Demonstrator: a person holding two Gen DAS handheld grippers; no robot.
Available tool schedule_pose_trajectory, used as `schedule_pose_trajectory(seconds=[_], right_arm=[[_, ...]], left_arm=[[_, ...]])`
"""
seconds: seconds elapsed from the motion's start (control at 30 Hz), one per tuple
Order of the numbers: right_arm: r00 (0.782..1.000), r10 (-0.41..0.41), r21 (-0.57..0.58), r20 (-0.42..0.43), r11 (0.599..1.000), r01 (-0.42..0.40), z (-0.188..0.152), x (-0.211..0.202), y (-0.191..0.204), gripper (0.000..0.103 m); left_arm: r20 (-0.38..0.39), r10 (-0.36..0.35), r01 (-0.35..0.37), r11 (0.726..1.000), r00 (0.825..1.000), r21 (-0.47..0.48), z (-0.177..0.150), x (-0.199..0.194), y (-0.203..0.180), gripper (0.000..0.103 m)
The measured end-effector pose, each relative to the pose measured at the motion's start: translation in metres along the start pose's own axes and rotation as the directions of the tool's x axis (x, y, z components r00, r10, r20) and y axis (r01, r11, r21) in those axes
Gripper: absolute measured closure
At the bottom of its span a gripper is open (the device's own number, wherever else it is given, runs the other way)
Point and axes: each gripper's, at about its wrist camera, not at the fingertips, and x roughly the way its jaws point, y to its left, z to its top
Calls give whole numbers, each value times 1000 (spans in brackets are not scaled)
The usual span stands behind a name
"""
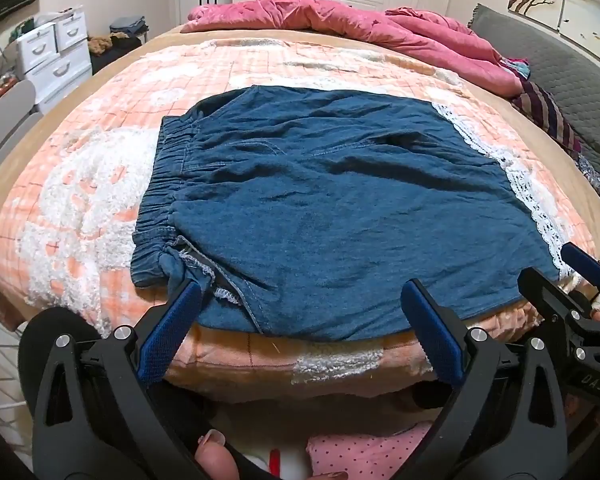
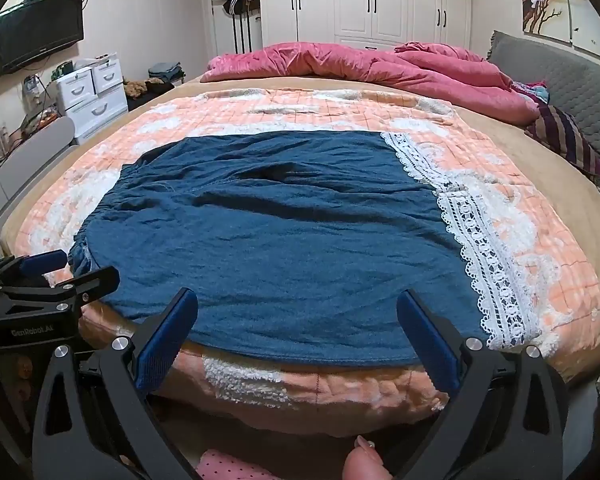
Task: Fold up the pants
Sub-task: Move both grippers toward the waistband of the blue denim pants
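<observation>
Blue denim pants (image 1: 312, 208) with an elastic waistband (image 1: 156, 200) on the left and white lace hems (image 1: 540, 208) on the right lie flat on the bed. They also show in the right wrist view (image 2: 280, 240), with the lace (image 2: 488, 256) at the right. My left gripper (image 1: 300, 296) is open at the pants' near edge, close to the waistband corner. My right gripper (image 2: 296, 304) is open at the near edge toward the lace end. Each gripper shows in the other's view, the right one (image 1: 572, 280) and the left one (image 2: 56, 272).
The bed has an orange and white blanket (image 2: 340, 112). A pink quilt (image 2: 360, 64) is bunched at the far side. A grey headboard (image 2: 572, 92) and striped cloth (image 2: 560, 140) stand at the right. White drawers (image 2: 92, 92), a TV (image 2: 40, 28) and wardrobes (image 2: 372, 0) line the walls.
</observation>
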Motion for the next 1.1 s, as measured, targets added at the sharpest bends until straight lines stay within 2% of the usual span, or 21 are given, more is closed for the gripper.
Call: schedule_pose_trajectory(seconds=[0.37,0.57,0.73,0.93,1.1], right_arm=[[1000,0,3,1,1000,0,0,1,3,4],[1000,3,-1,-6,1000,-3,2,5,4,4],[1000,12,-6,-9,1000,-12,5,9,6,4],[999,43,-19,-19,999,-43,15,20,8,4],[997,70,-62,-37,995,-73,33,36,14,4]], left_arm=[[15,2,-2,1000,1000,-2,3,2,4,9],[51,9,-9,1000,999,10,5,-1,3,9],[-13,-9,8,1000,1000,-4,5,5,6,9],[-33,-16,16,1000,999,-9,15,13,17,9],[-41,-16,13,998,999,-69,30,21,48,9]])
